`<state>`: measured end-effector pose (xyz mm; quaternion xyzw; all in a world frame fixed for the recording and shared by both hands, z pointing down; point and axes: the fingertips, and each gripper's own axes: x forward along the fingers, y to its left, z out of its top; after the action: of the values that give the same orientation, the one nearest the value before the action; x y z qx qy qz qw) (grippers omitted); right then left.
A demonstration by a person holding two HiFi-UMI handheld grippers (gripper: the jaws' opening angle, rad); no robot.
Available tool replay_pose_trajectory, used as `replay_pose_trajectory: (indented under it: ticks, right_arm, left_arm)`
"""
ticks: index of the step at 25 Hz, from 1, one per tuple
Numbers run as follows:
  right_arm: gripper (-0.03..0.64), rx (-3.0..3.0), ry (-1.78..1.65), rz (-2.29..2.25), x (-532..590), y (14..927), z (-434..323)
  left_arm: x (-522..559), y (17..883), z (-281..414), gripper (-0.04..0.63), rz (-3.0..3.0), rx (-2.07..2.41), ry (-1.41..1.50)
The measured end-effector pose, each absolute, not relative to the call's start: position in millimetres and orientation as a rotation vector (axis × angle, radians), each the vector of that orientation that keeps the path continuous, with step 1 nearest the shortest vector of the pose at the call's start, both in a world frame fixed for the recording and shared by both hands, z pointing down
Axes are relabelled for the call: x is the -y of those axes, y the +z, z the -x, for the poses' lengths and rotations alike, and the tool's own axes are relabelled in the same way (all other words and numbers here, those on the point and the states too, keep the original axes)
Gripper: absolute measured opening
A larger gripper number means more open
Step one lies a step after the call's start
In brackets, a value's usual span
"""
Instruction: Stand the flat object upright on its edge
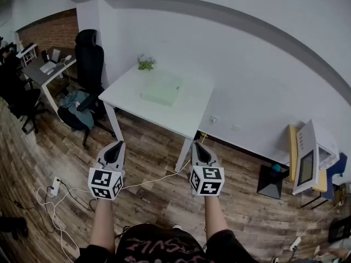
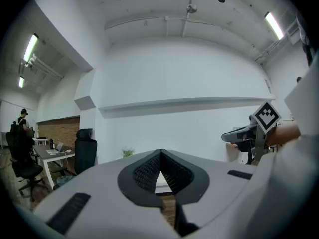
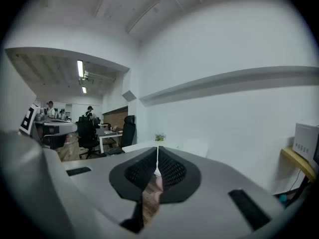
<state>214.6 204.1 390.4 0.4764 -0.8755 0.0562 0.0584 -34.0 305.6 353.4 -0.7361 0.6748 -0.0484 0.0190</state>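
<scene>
The left tool [image 1: 117, 144] and right tool [image 1: 197, 146] were closed, empty, held over the wooden floor [image 1: 164, 204], well short of the pale green flat object [image 1: 160, 94] lying flat on the white counter [image 1: 189, 114].

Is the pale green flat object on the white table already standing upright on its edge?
No, the flat object lies flat on the white table, its broad face up.
</scene>
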Motion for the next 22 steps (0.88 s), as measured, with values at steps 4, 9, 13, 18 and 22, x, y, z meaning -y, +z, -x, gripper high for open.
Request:
replay_pose_trajectory:
  ticks: [4, 9, 13, 18, 22]
  right_arm:
    - [0.028, 2.656, 0.16, -1.455, -206, 389, -216]
    - [0.028, 2.655, 0.158, -1.461, -208, 390, -217]
    - [0.028, 2.653, 0.142, -1.477, -210, 387, -216]
    - [0.029, 2.66, 0.117, -1.489, -212, 382, -211]
    - [0.029, 2.649, 0.117, -1.493, -217, 387, -204]
  left_arm:
    - [-307, 352, 34, 0.014, 2.285, -2.09, -0.14]
    - [-309, 351, 31, 0.014, 2.284, -2.082, -0.138]
    - [-310, 351, 33, 0.014, 2.286, -2.079, -0.146]
    - [-313, 350, 40, 0.014, 2.282, -2.072, -0.142]
    - [-315, 355, 46, 0.014, 2.298, -2.063, -0.142]
